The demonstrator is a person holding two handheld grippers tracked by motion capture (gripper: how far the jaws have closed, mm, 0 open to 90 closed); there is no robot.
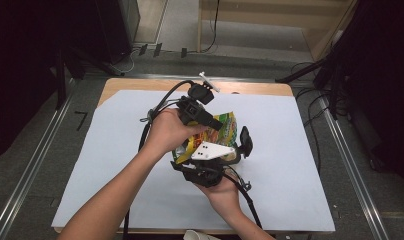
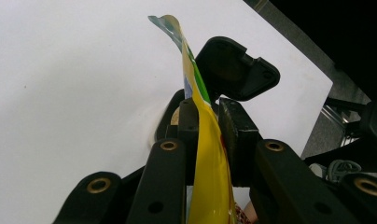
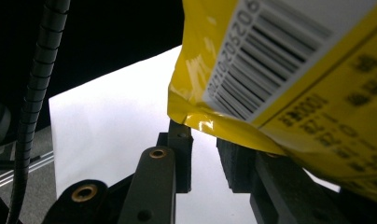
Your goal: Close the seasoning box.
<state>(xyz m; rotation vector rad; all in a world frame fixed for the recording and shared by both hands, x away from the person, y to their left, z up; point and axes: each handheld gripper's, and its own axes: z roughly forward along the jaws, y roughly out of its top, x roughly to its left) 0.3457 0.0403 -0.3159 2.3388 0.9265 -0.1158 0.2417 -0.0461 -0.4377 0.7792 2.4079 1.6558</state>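
Observation:
A yellow and green snack bag (image 1: pixel 226 126) hangs above the white sheet between both hand-held grippers. My left gripper (image 1: pixel 216 125) reaches in from the upper left. In the left gripper view its jaws (image 2: pixel 208 112) are shut on the bag's thin edge (image 2: pixel 207 158), which stands upright between the pads. My right gripper (image 1: pixel 236 150), with a grey plate on top, sits under the bag's near side. In the right gripper view its pads (image 3: pixel 204 140) stand a little apart with white sheet showing between them. The bag's barcode corner (image 3: pixel 294 70) lies over the tips.
A white sheet (image 1: pixel 115 165) covers most of the wooden table (image 1: pixel 140 84). A pale rounded object (image 1: pixel 200 235) sits at the near edge. Metal rails (image 1: pixel 35 165) run along both sides, with dark equipment and cables on the floor beyond.

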